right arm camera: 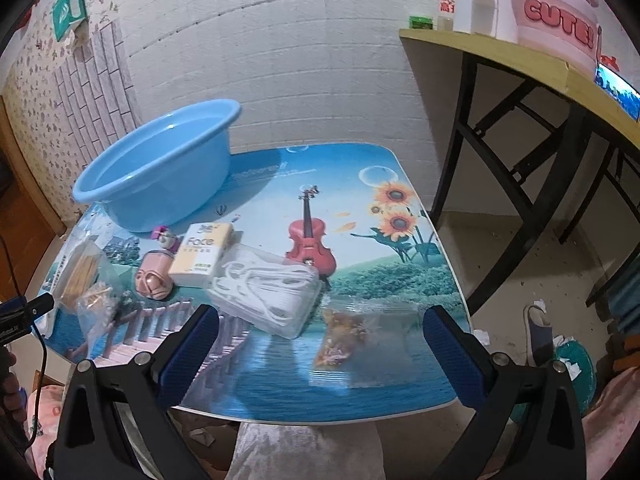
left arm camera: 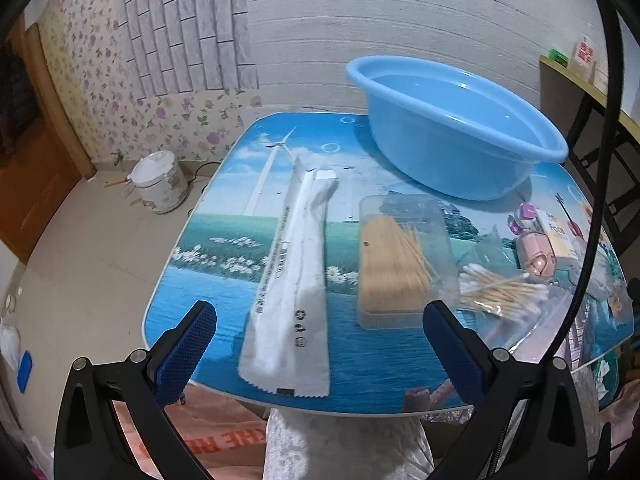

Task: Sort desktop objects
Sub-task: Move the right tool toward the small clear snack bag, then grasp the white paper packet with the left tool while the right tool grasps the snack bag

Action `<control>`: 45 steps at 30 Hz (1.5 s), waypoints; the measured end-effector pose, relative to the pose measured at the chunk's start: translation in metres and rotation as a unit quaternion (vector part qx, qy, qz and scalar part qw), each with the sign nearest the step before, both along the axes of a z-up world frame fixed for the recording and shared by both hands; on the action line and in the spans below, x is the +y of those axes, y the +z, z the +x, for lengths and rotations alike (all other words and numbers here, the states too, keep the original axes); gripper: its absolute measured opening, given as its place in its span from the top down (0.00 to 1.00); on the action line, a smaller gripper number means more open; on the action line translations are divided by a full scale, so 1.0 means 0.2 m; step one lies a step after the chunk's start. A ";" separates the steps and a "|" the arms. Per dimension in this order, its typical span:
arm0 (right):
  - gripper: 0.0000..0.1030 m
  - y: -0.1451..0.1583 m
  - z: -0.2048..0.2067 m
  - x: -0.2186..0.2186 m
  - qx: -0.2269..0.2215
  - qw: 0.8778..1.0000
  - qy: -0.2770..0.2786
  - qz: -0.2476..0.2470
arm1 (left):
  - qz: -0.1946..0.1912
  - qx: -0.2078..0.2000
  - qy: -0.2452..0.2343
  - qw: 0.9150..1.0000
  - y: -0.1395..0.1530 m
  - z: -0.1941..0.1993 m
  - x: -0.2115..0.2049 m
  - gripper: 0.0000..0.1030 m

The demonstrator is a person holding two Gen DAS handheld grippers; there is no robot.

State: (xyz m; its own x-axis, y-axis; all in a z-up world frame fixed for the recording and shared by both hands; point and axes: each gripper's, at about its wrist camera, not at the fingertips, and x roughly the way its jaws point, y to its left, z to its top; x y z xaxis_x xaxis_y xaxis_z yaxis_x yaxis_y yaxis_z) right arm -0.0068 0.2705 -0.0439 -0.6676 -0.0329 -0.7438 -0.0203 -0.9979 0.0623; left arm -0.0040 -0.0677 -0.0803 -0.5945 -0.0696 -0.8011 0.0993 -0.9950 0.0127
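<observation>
A blue basin [left arm camera: 452, 128] stands at the back of the picture-printed table [left arm camera: 224, 288]; it also shows in the right wrist view [right arm camera: 160, 168]. A long white packet [left arm camera: 292, 280] lies in front of my open left gripper [left arm camera: 320, 352]. A clear box of toothpicks [left arm camera: 396, 264] and a bag of cotton swabs [left arm camera: 500, 292] lie to its right. My right gripper [right arm camera: 320, 352] is open above the near edge, over a clear bag of small orange pieces [right arm camera: 344, 340]. A clear box of white floss picks [right arm camera: 268, 292], a tissue pack [right arm camera: 202, 254] and a pink dispenser [right arm camera: 154, 276] lie beyond.
A white rice cooker [left arm camera: 160, 186] sits on the floor at left. A yellow-topped side table [right arm camera: 520, 64] with black legs stands at right, with a pink jar [right arm camera: 556, 12] on it. The toothpick box [right arm camera: 80, 272] lies at the left edge in the right wrist view.
</observation>
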 end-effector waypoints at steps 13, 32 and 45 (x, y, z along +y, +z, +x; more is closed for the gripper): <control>0.05 -0.06 -0.03 0.08 -0.012 1.000 -0.017 0.011 | 0.006 -0.012 0.033 0.999 -0.07 0.00 -0.20 0.00; 0.13 -0.12 -0.04 0.09 -0.018 1.000 -0.021 0.015 | 0.008 -0.023 0.035 0.999 -0.18 -0.07 -0.18 0.00; 0.13 -0.22 -0.05 0.10 -0.043 0.998 -0.022 0.028 | 0.011 0.006 0.024 1.000 -0.20 -0.10 -0.17 0.00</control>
